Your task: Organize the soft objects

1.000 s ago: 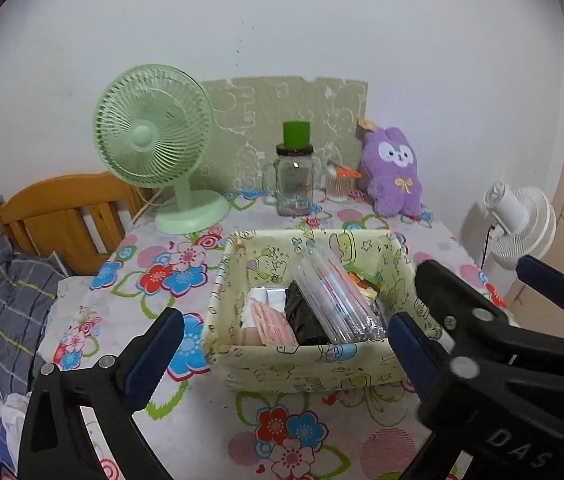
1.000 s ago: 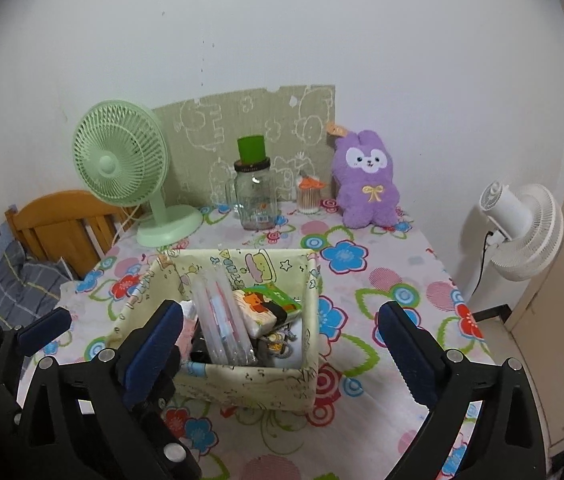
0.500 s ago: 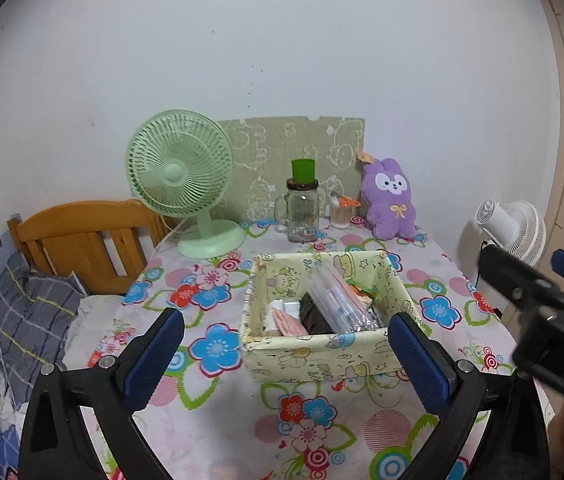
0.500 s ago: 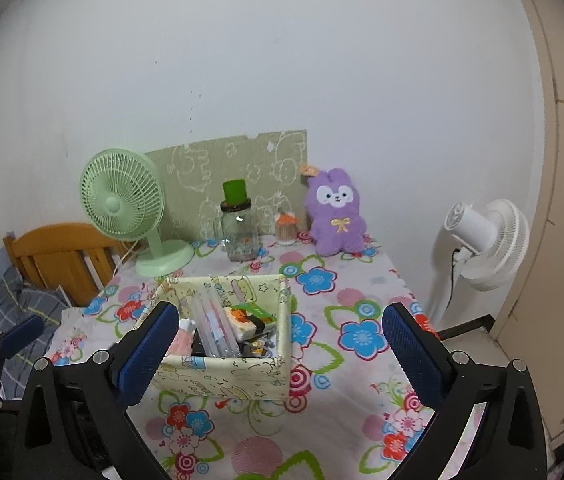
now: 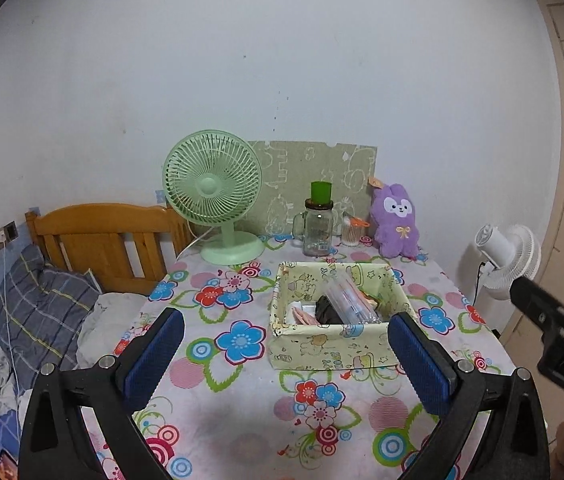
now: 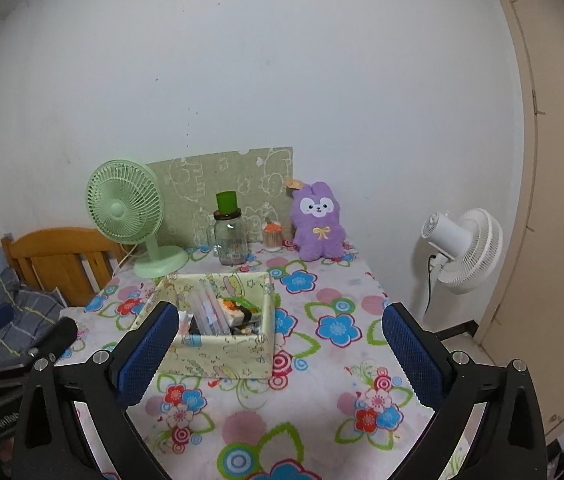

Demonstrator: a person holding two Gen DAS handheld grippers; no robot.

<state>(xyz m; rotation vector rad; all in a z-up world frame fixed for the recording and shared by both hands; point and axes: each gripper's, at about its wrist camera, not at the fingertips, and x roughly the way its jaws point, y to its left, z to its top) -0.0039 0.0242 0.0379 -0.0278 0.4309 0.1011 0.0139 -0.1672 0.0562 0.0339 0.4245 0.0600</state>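
A purple plush rabbit [image 5: 396, 221] sits upright against the wall at the table's back right, also in the right wrist view [image 6: 318, 222]. A pale yellow fabric box [image 5: 335, 346] in the middle of the flowered table holds a clear tube pack, a dark item and small packets; it also shows in the right wrist view [image 6: 226, 354]. My left gripper [image 5: 282, 354] is open and empty, held above the near table, short of the box. My right gripper [image 6: 280, 350] is open and empty, also back from the box.
A green desk fan [image 5: 218, 200], a glass jar with a green lid [image 5: 318, 222] and a small cotton-swab jar [image 5: 351, 232] stand along the back. A white floor fan [image 6: 461, 248] is right of the table. A wooden bed headboard [image 5: 102, 240] and bedding lie left.
Both grippers have pulled back and up from the box, so the table and box look smaller and farther. Both stayed open and empty.
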